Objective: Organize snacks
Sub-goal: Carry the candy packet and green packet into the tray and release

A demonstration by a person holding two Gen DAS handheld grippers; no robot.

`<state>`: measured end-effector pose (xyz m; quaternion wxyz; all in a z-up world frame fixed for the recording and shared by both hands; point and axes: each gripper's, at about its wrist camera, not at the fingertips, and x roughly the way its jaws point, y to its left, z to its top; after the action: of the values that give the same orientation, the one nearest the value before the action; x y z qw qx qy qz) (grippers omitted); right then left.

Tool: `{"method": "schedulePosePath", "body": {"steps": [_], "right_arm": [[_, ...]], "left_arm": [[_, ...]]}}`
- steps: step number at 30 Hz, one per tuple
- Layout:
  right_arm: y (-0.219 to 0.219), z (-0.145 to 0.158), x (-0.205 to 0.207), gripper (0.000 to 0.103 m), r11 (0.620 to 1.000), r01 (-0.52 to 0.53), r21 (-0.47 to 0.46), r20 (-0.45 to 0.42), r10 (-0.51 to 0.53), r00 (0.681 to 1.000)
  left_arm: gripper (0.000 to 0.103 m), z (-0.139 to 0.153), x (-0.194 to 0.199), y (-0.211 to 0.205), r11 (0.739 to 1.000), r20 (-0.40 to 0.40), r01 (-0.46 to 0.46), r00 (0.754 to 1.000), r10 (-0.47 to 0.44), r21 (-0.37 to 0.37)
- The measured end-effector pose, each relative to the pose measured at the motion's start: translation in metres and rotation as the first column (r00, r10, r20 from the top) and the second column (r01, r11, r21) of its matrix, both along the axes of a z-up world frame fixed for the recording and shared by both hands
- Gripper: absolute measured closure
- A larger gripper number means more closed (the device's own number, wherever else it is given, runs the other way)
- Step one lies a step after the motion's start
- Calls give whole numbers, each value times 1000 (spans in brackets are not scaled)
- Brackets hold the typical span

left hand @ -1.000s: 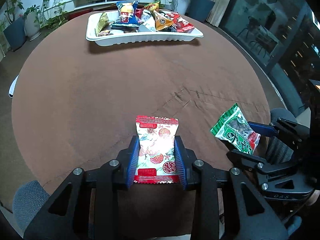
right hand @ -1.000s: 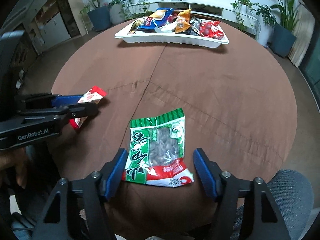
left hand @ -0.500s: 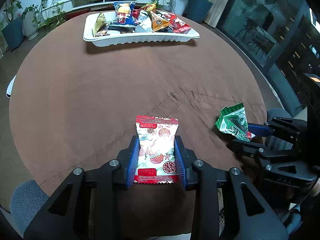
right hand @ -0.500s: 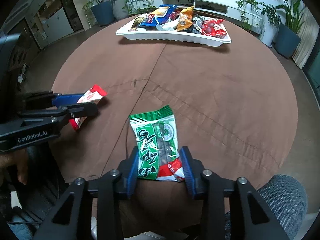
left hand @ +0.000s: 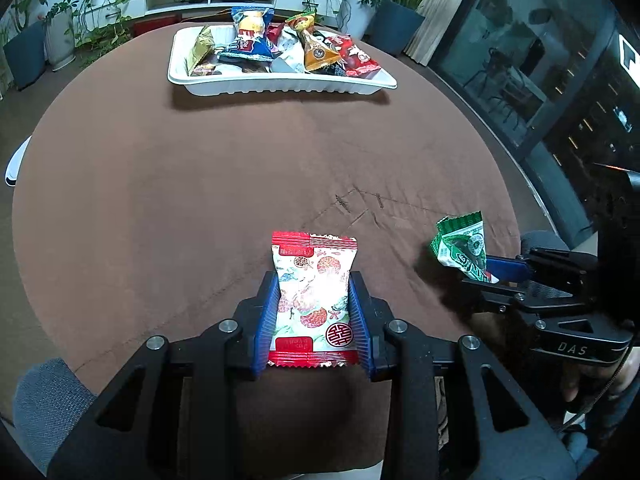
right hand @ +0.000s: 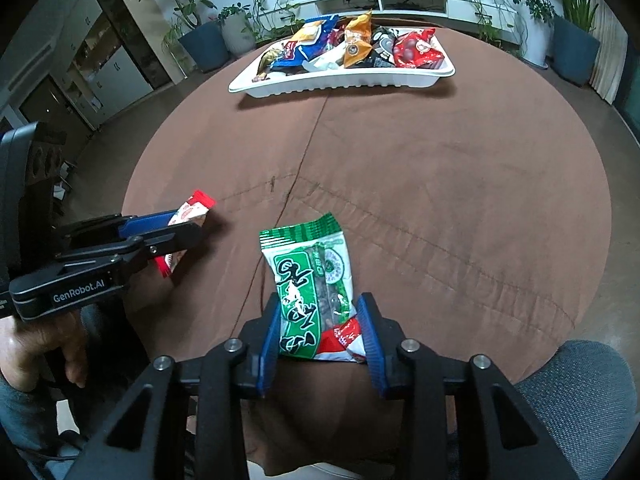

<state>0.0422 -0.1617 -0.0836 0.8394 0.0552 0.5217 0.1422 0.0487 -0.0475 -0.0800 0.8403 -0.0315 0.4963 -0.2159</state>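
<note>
Left wrist view takes in a round desk [left hand: 200, 184] under a brown cloth, filling most of the picture. At its far side sits a white tray [left hand: 280, 86], long and shallow, heaped with mixed snack packets in blue, orange, gold and red. The right wrist view shows the same tray [right hand: 340, 80] at the far edge, with potted plants and a low white shelf behind it.

Near the front edge, the left claw [left hand: 314, 312] grips a red packet [left hand: 314, 288] with a white floral face and red crimped ends; its blue pads press both long sides, and the packet's far end sticks out past the fingertips. In the right wrist view this left claw [right hand: 188, 226] comes in from the left, the red packet [right hand: 192, 210] poking out between its fingers, held just off the cloth.

Right of it, the right claw [right hand: 320, 328] holds a green packet [right hand: 308, 280] with a red and white lower corner. Its pads squeeze the packet's near half, which buckles a little between them, and the far half leans up and away. From the left wrist view the right claw [left hand: 490, 272] reaches in from the right with the green packet [left hand: 460, 248] tilted up at its tip.

Part of a hand shows under each claw handle.
</note>
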Motion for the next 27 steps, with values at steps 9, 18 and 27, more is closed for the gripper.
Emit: {"method": "schedulePosePath", "body": {"steps": [9, 18, 27], "right_arm": [[-11, 8, 4, 64, 998, 27, 61, 12, -28, 1000], [-33, 24, 28, 64, 994, 76, 84, 40, -80, 996], [-65, 57, 73, 64, 985, 143, 94, 113, -154, 982]], "left_arm": [[71, 10, 5, 7, 999, 10, -25, 1000, 26, -44], [71, 36, 33, 21, 997, 74, -69, 995, 72, -41], [71, 65, 81, 32, 994, 153, -107, 982, 109, -18]]}}
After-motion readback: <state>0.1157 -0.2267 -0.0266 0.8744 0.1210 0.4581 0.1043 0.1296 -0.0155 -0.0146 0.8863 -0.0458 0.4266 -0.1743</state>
